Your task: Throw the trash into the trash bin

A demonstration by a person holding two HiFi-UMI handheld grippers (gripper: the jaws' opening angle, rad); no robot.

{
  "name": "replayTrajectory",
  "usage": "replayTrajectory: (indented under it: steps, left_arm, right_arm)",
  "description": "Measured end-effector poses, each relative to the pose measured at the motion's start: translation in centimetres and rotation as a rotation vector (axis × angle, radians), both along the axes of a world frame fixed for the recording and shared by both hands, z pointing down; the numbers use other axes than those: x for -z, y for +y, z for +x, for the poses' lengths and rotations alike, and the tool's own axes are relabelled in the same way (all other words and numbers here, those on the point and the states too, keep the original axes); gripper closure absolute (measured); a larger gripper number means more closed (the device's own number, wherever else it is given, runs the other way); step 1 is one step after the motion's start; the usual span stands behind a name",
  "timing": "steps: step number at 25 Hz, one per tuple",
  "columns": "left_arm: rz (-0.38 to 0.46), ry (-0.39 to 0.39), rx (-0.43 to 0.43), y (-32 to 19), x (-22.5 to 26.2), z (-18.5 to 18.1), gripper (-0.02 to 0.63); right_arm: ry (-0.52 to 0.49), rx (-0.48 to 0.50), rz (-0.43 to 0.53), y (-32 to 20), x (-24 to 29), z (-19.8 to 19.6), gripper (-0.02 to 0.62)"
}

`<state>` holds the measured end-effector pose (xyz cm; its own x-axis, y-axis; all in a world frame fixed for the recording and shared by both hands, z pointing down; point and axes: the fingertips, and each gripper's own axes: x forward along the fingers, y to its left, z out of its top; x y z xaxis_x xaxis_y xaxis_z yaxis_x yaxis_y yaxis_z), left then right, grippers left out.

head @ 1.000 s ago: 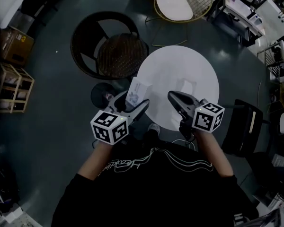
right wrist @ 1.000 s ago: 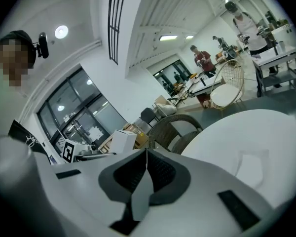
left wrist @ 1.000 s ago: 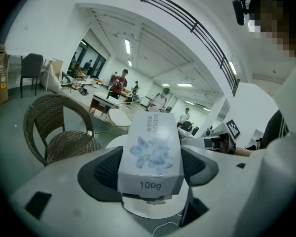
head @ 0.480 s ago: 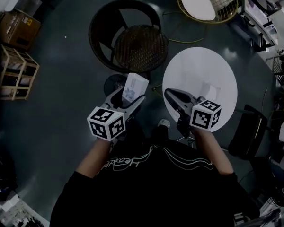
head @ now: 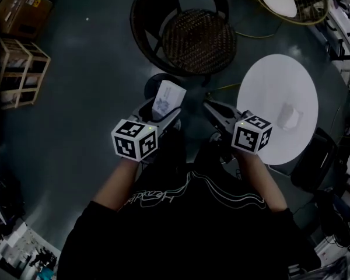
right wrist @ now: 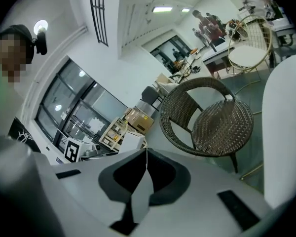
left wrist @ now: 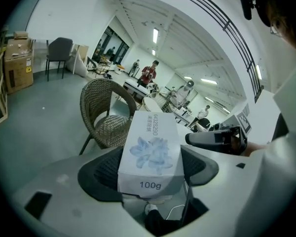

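A white carton point(left wrist: 152, 152) printed with a blue flower stands upright between the wide jaws of my left gripper point(left wrist: 150, 168), which is shut on its lower sides. In the head view the carton point(head: 168, 96) hangs over the near rim of a small dark round bin point(head: 153, 84) on the floor, which it partly hides. My right gripper point(head: 209, 105) is level with it to the right, shut and empty. Its two pads meet in a thin seam in the right gripper view point(right wrist: 147, 154).
A brown wicker chair point(head: 189, 31) stands just beyond the bin. The round white table point(head: 268, 92) is at the right with a pale clear wrapper point(head: 290, 116) on it. Wooden crates point(head: 17, 72) and a cardboard box point(head: 17, 7) line the left.
Both grippers have swung left away from the white table and sunk a little. The carton stays in the left jaws and now sits over the dark bin.
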<state>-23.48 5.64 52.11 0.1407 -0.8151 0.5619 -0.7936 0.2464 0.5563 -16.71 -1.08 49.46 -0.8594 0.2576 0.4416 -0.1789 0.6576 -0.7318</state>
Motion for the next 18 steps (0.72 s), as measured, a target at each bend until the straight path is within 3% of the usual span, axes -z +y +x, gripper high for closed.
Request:
replayTrajectory:
  steps: [8, 14, 18]
  left_arm:
    - [-0.130, 0.014, -0.063, 1.4, -8.8, -3.6, 0.264]
    - [-0.262, 0.075, -0.086, 2.5, -17.1, -3.2, 0.264]
    - [-0.373, 0.068, -0.168, 3.0, -23.1, -2.6, 0.264]
  right_arm:
    - [0.124, 0.001, -0.080, 2.9, -8.6, -3.4, 0.561]
    - [0.206, -0.031, -0.102, 2.9, -13.5, -3.4, 0.561]
    - [0.241, -0.038, -0.130, 3.2, -16.2, -2.7, 0.561]
